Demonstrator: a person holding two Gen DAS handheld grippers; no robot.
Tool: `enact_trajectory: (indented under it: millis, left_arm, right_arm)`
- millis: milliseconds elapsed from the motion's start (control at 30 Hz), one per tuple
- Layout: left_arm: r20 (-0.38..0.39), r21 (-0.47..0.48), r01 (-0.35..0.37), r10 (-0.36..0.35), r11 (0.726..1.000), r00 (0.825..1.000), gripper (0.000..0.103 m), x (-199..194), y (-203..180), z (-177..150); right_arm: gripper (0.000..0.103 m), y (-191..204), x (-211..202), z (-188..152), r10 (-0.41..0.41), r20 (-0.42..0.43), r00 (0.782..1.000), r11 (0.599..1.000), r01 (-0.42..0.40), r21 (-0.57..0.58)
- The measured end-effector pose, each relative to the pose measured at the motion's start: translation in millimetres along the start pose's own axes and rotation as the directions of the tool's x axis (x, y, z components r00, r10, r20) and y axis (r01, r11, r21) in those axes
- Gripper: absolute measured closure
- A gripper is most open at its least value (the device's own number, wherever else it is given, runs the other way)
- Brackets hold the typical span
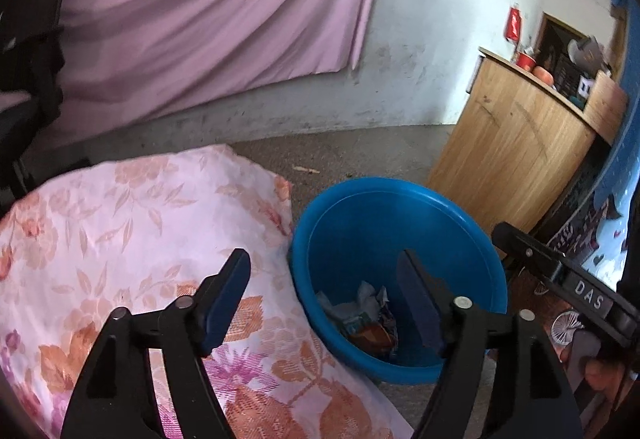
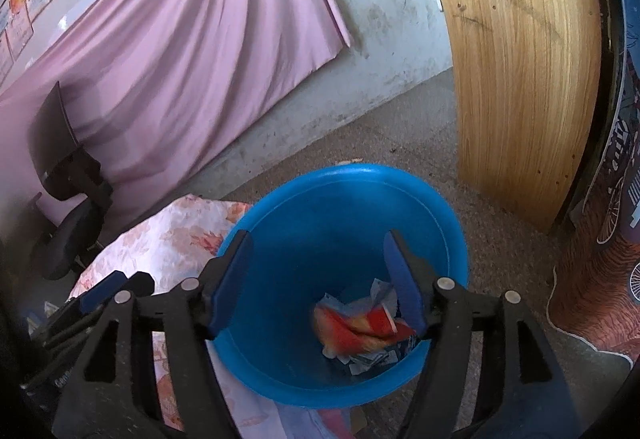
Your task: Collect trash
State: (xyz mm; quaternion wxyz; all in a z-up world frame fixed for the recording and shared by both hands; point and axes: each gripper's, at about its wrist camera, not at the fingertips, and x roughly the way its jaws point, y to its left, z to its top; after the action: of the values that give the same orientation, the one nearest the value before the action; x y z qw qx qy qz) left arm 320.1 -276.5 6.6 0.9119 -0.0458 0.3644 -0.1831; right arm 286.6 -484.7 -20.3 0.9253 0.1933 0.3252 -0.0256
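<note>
Trash [image 2: 360, 331] in bin [image 2: 344, 199] below right claw [image 2: 320, 279]

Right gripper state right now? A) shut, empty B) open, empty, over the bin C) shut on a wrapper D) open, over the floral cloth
B: the right gripper has its jaws spread with nothing between them, above the blue bin; the wrappers lie at the bottom of the bin.
</note>
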Motion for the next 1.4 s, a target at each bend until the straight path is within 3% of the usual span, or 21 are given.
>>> enact_trajectory:
  millis: [400,500,600,767,1233,1400]
  left_arm:
    - [0.029,-0.039,-0.043,0.045,0.998,0.999,0.031,-22,22,7]
    - [0.074,-0.028,-0.046,0.048,0.999,0.996,0.020,-37,29,8]
    - [0.132,-0.028,-0.054,0.057,0.998,0.990,0.007,-51,34,9]
    - [0.188,-0.053,-0.084,0.093,0.995,0.978,0.002,-78,47,9]
    - [0.279,-0.088,-0.178,0.195,0.980,0.940,0.002,-162,73,-21]
    - [0.318,-0.090,-0.208,0.226,0.974,0.921,0.002,-197,82,-39]
  right_arm:
    - [0.004,9,2,3,-0.040,0.004,0.999,0.996,0.040,-0.074]
    - [0.002,14,2,3,-0.049,0.010,0.999,0.994,0.049,-0.094]
    - [0.000,19,4,1,-0.050,0.006,0.999,0.993,0.051,-0.110]
    - [0.000,28,3,-3,-0.046,-0.004,0.999,0.991,0.045,-0.128]
    - [0.000,70,-40,-9,0.035,0.111,0.993,0.981,-0.013,-0.196]
    - [0.000,86,-60,-25,0.119,0.133,0.984,0.974,-0.090,-0.210]
